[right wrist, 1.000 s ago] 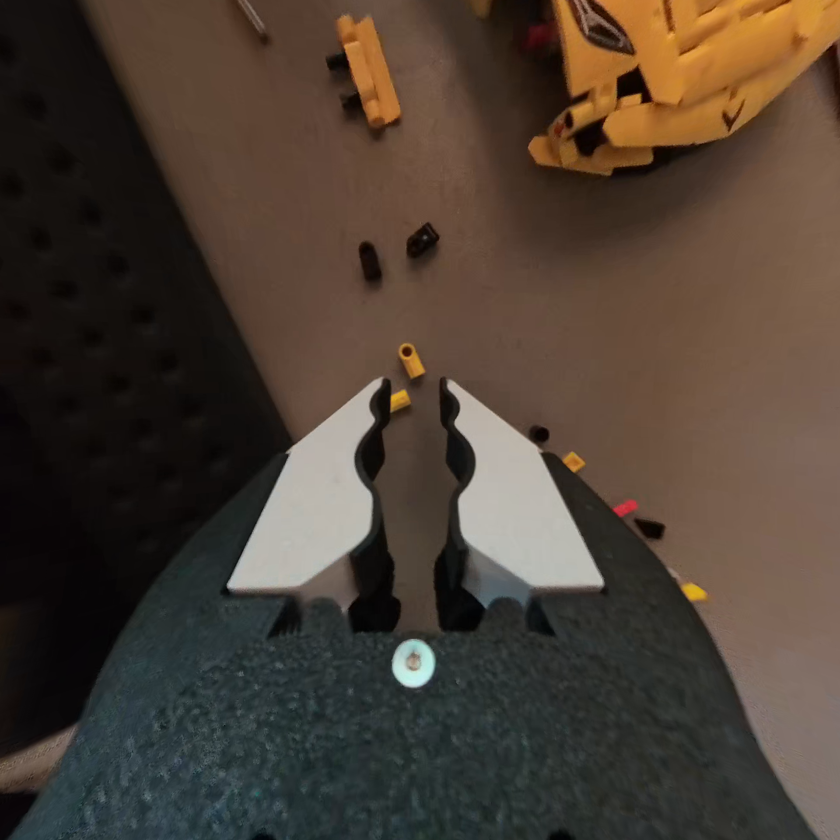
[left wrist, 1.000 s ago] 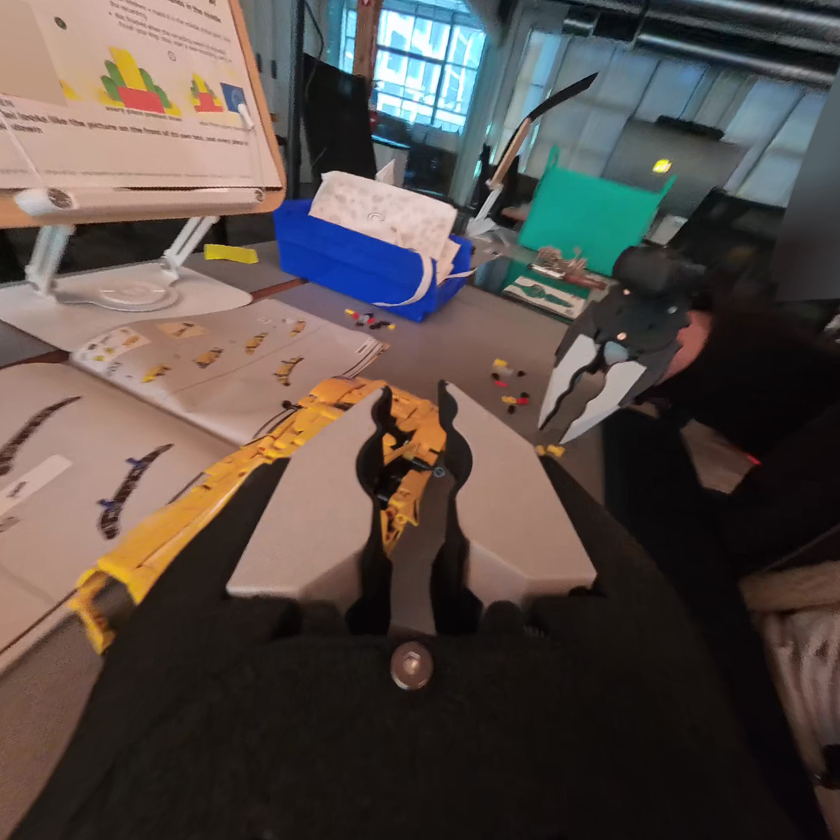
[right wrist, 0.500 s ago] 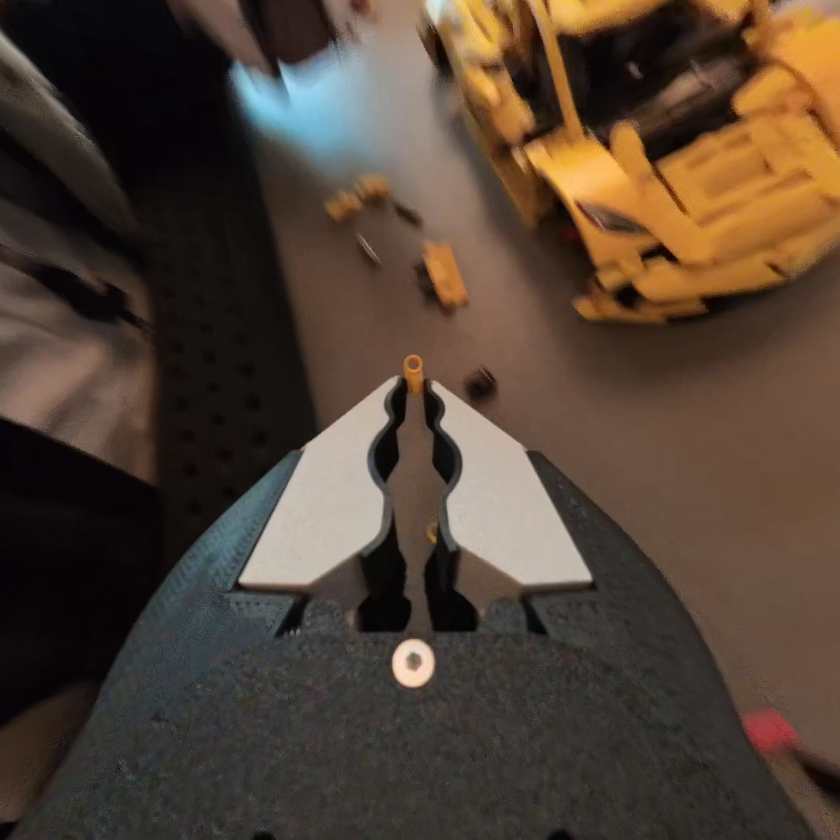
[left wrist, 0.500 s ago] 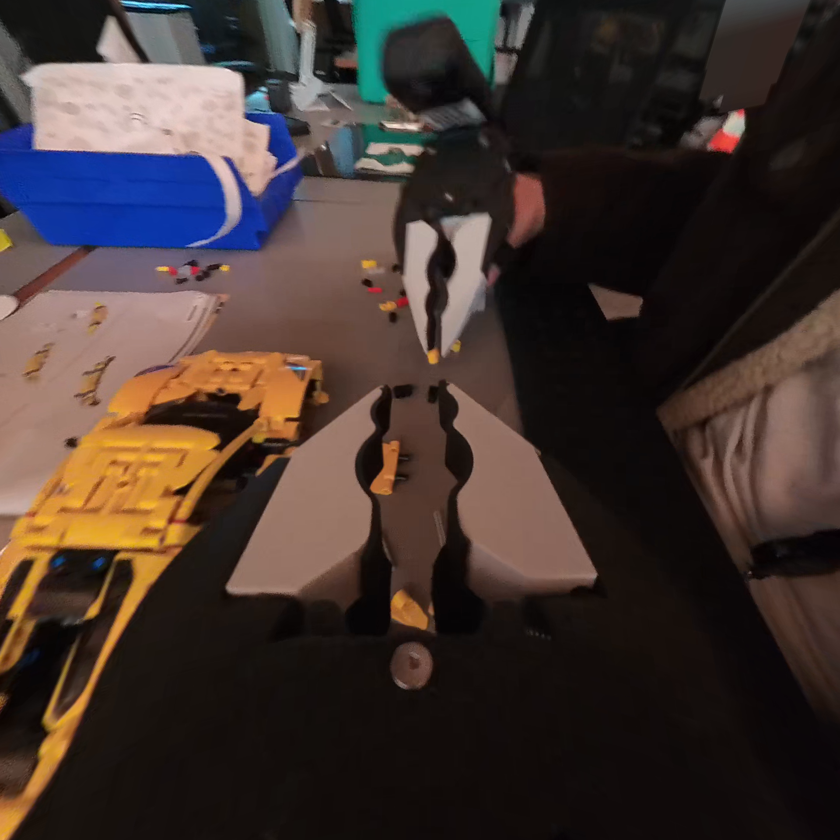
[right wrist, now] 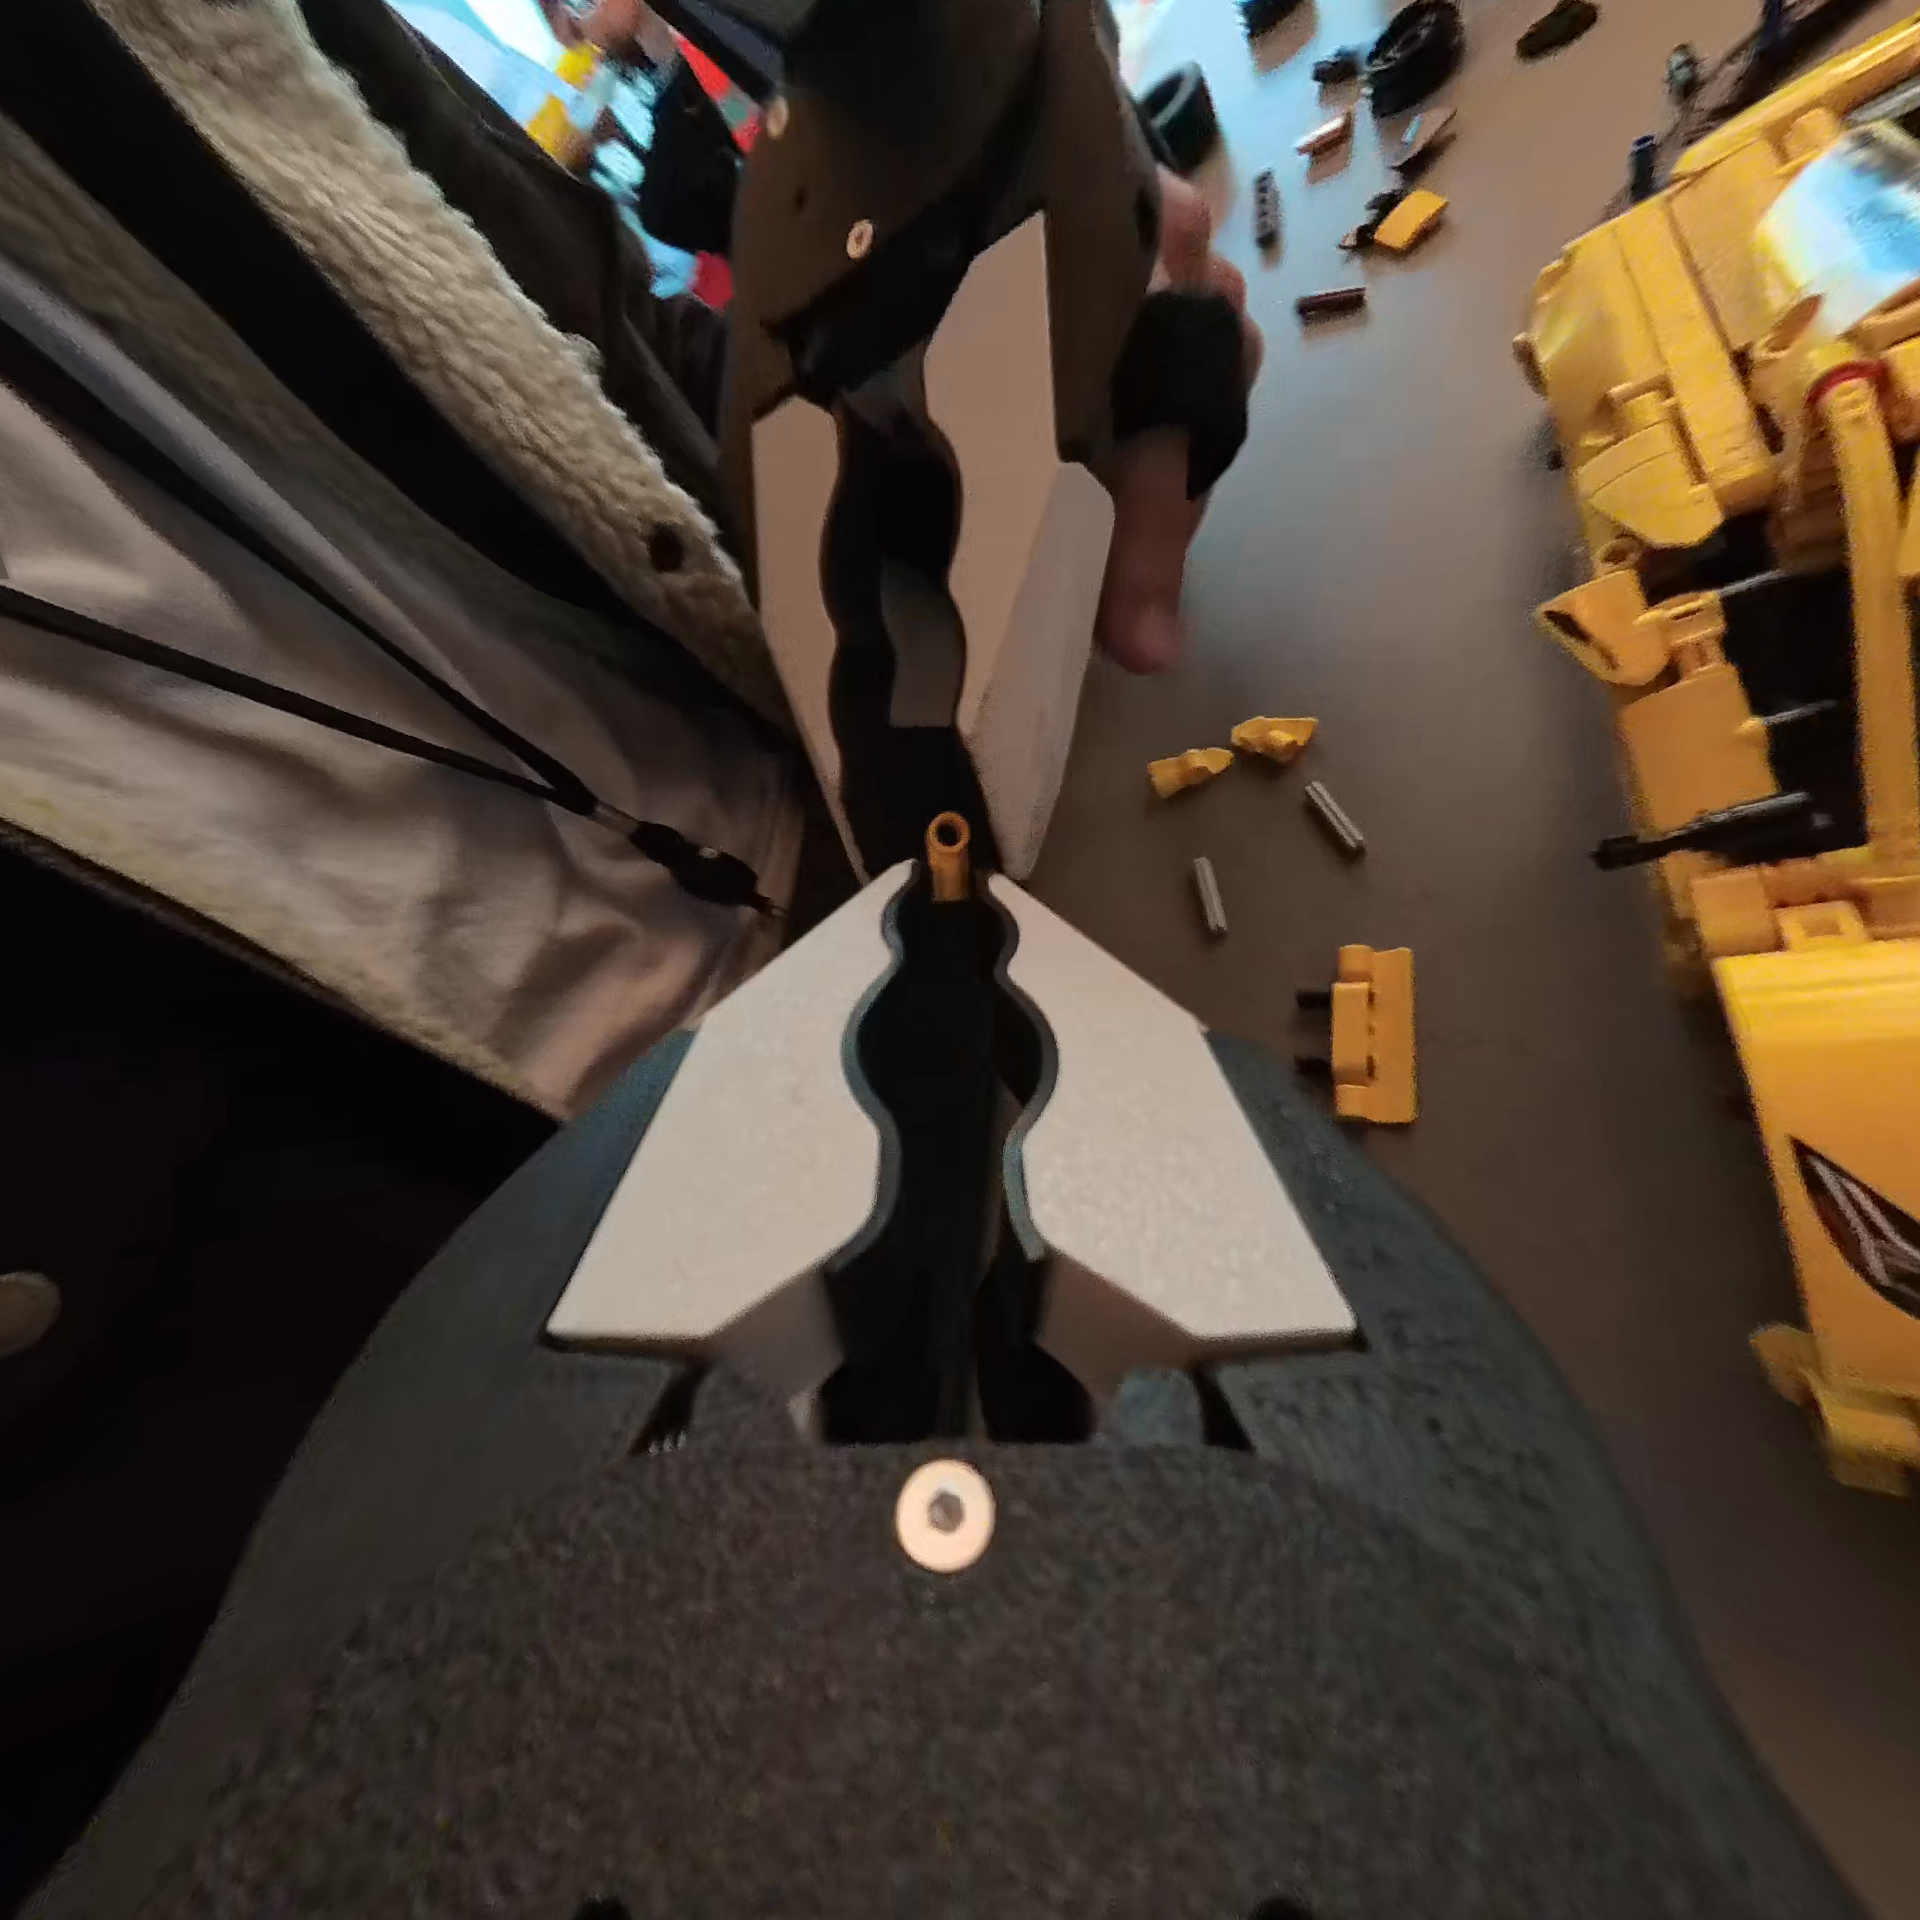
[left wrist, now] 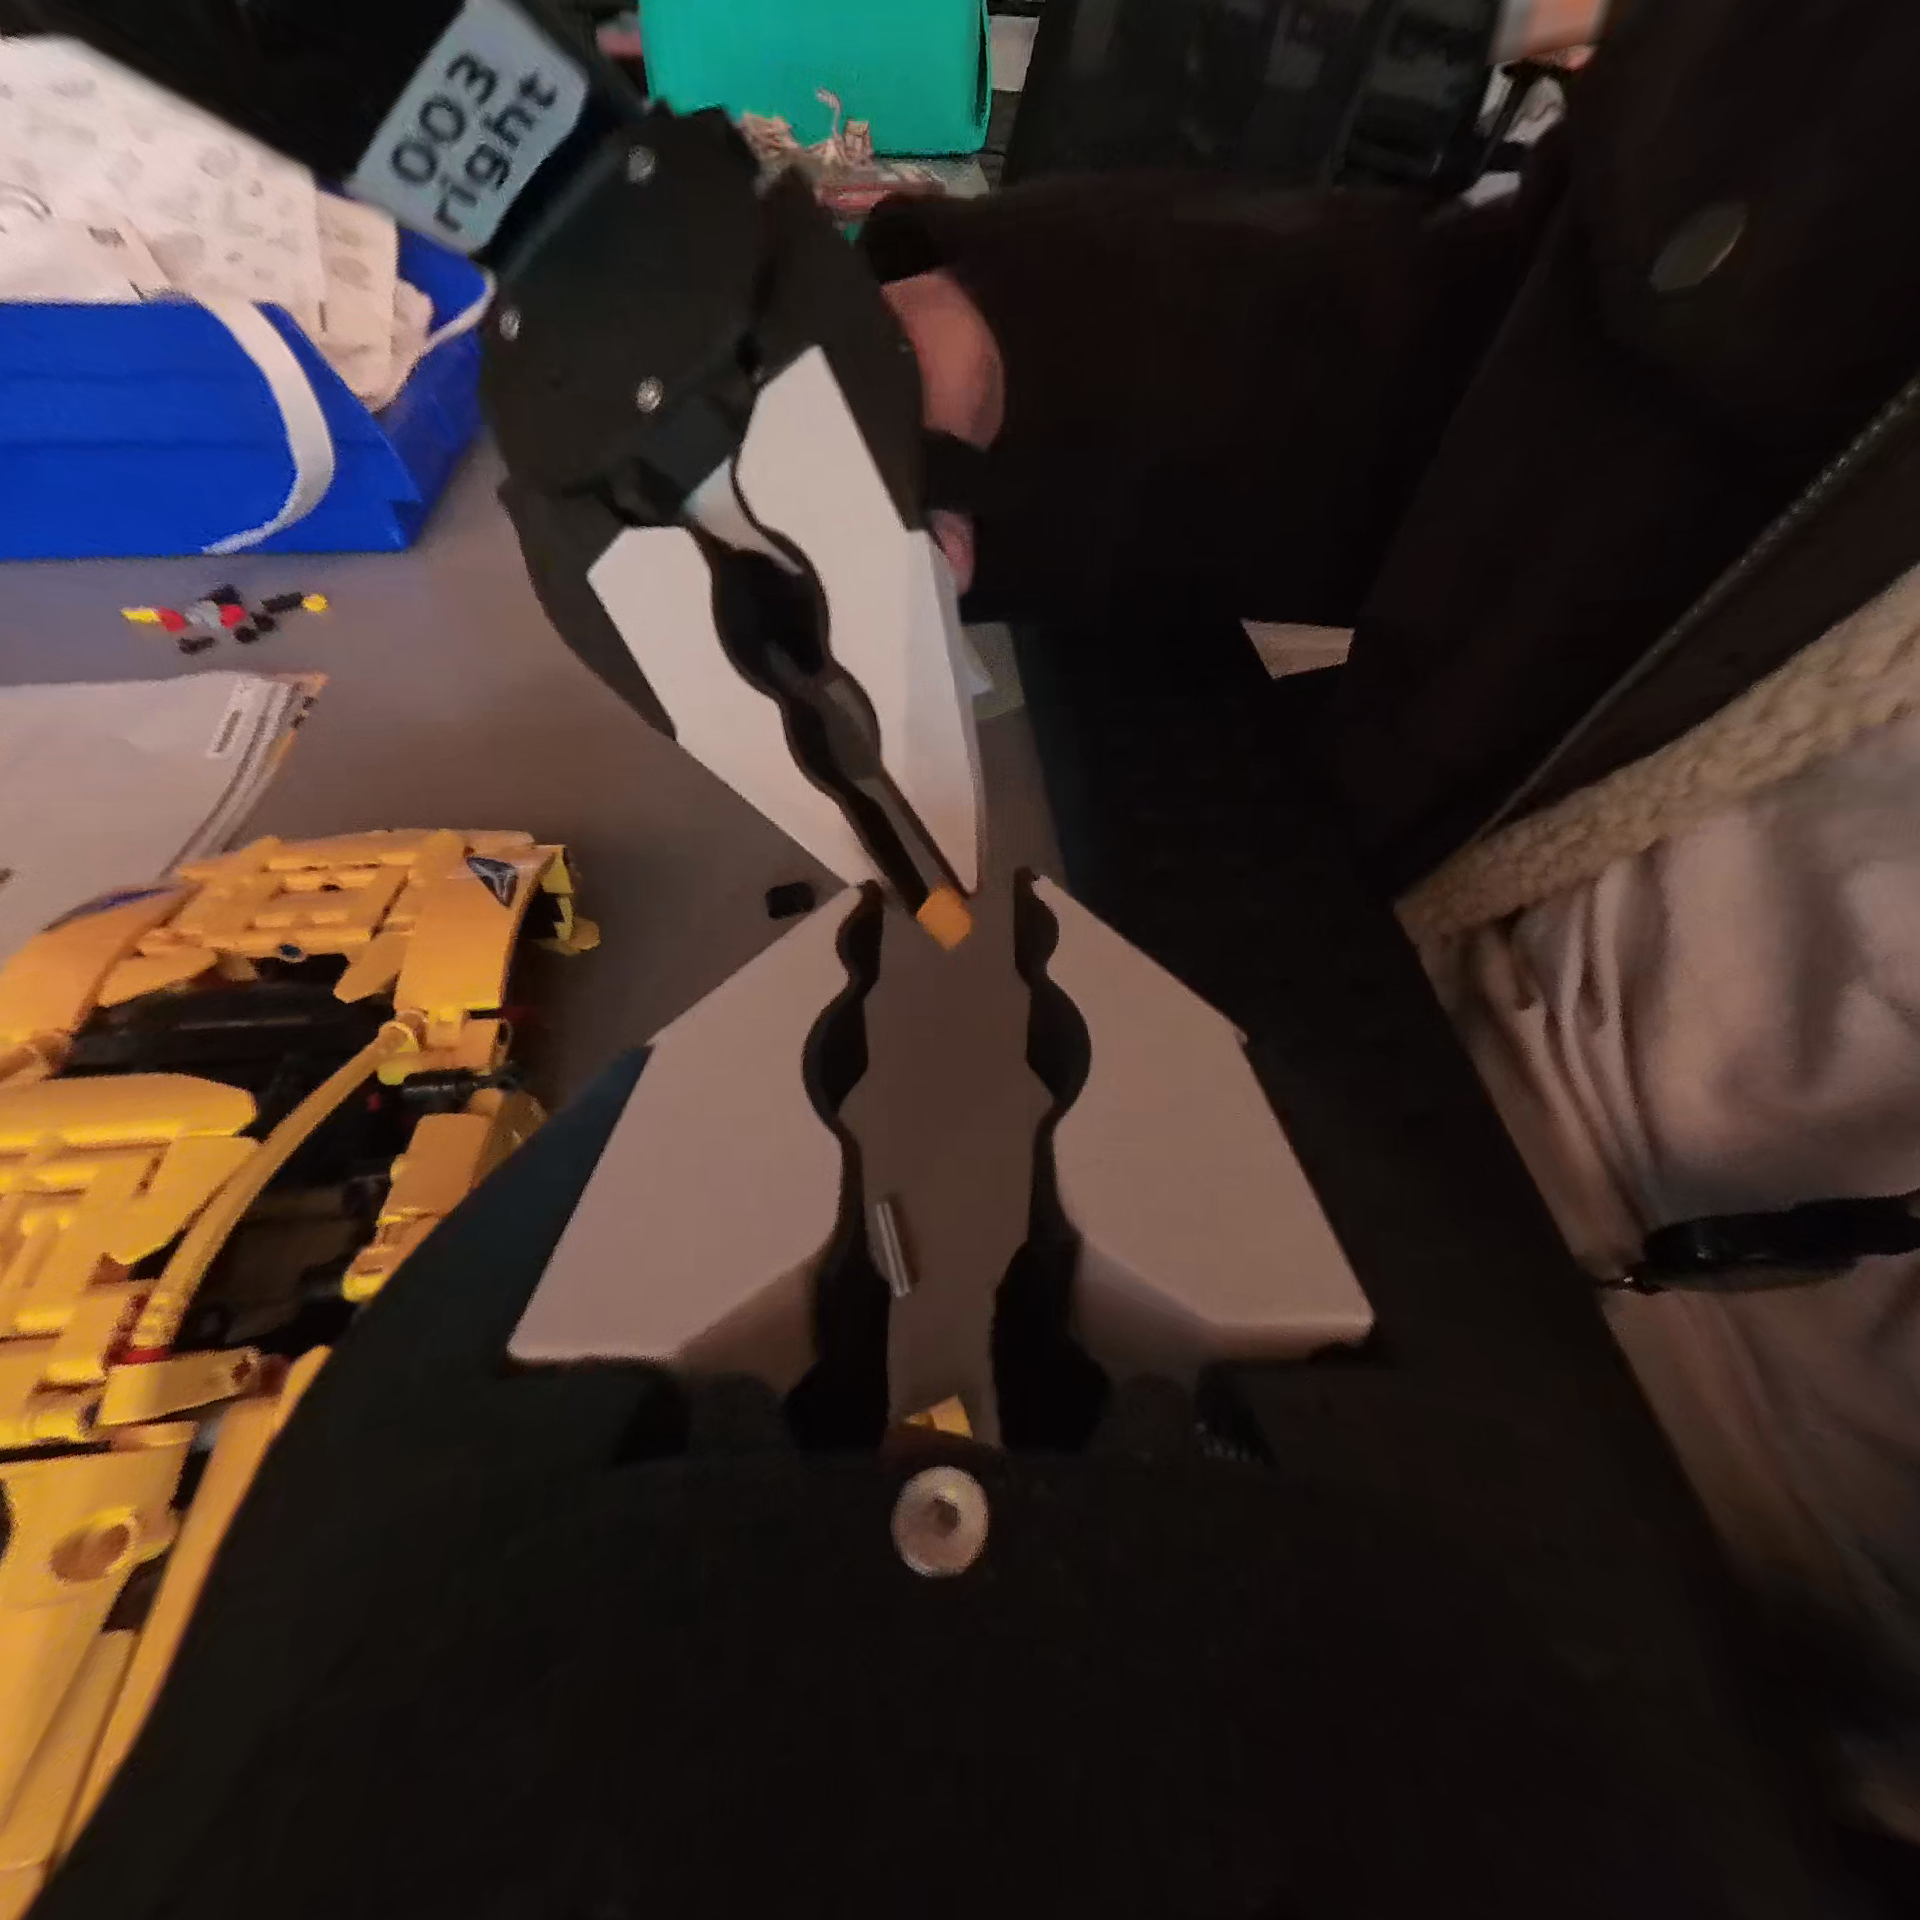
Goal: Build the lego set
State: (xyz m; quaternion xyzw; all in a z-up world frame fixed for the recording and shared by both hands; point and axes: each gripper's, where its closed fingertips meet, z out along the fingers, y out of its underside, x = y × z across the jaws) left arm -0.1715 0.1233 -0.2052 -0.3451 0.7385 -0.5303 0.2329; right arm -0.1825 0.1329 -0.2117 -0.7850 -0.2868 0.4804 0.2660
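While the right tool (right wrist: pixel 948 883) pinches a yellow connector (right wrist: pixel 948 854), the left tool (left wrist: pixel 943 902) gapes.

A light label (left wrist: pixel 468 140) bearing dark printed characters was seen fixed on the right gripper (left wrist: pixel 940 894); faint print on the instruction booklet (left wrist: pixel 145 769) could not be read.

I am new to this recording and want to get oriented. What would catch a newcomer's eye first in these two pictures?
First, the two grippers meet tip to tip in the middle: the right gripper is shut on a small yellow connector piece, held up to the open left gripper. Next, the large, partly built yellow car model sits on the grey table left of the left gripper, with loose yellow and grey pieces scattered beside it.
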